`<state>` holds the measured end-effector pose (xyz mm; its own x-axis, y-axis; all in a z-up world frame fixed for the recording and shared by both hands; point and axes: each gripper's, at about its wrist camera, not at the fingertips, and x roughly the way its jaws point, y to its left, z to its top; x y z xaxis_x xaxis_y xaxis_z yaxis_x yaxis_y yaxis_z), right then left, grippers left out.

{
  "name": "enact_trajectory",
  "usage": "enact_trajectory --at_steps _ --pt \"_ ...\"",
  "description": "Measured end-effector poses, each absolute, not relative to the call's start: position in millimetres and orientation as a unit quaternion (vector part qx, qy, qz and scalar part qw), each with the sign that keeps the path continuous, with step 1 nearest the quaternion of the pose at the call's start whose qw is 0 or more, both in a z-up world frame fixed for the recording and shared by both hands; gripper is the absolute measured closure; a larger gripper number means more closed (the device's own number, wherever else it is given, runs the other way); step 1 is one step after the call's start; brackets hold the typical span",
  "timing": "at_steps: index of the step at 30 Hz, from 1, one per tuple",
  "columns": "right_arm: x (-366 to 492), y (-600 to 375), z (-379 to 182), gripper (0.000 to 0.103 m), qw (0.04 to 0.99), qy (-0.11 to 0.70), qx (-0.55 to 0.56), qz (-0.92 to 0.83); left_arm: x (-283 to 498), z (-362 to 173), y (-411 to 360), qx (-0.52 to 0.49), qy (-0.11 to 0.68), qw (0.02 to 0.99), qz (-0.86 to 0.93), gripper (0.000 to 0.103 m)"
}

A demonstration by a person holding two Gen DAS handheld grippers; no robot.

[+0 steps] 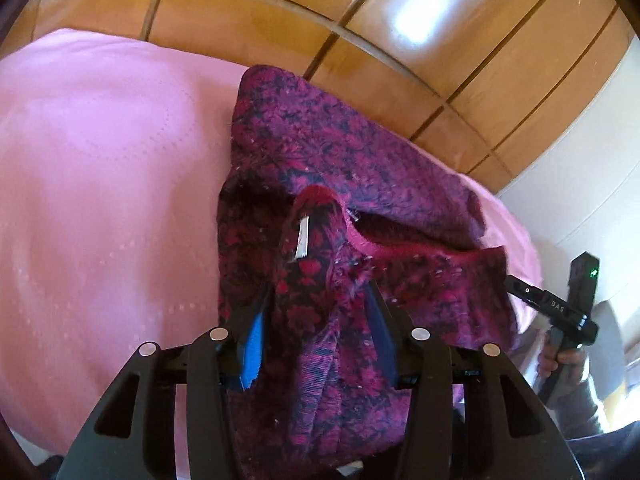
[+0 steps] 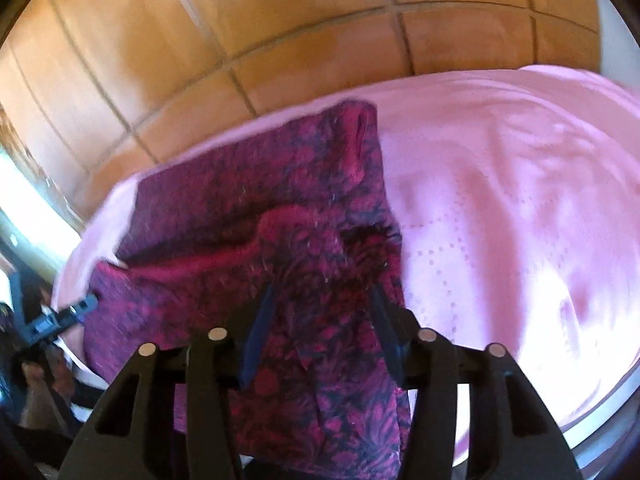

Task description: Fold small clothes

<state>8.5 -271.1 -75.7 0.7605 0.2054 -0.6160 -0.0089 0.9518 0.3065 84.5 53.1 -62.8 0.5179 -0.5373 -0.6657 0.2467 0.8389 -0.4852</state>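
Note:
A small magenta and dark floral garment [image 1: 340, 152] lies partly folded on a pink cloth [image 1: 100, 200], with a white label [image 1: 303, 238] showing on a raised fold. My left gripper [image 1: 320, 292] has cloth of the garment between its fingers, which stand apart. In the right wrist view the same garment [image 2: 248, 208] lies on the pink cloth [image 2: 500, 200]. My right gripper [image 2: 322, 294] also has the garment's near edge between its spread fingers. The right gripper shows at the right edge of the left wrist view [image 1: 560, 308], and the left gripper at the left edge of the right wrist view [image 2: 60, 316].
An orange tiled floor [image 1: 280, 12] lies beyond the pink-covered surface. A white wall or furniture side [image 1: 580, 168] stands at the right in the left wrist view. A bright window area [image 2: 24, 200] is at the left in the right wrist view.

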Motion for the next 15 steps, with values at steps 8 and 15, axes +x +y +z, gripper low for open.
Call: enact_trajectory --at_steps 8,15 --pt "-8 -254 -67 0.089 0.936 0.339 0.083 0.054 57 -40 67 -0.147 0.385 0.888 -0.205 0.09" --pt "-40 -247 -6 0.09 0.957 0.269 0.067 0.086 45 0 68 -0.131 0.329 0.91 -0.213 0.09"
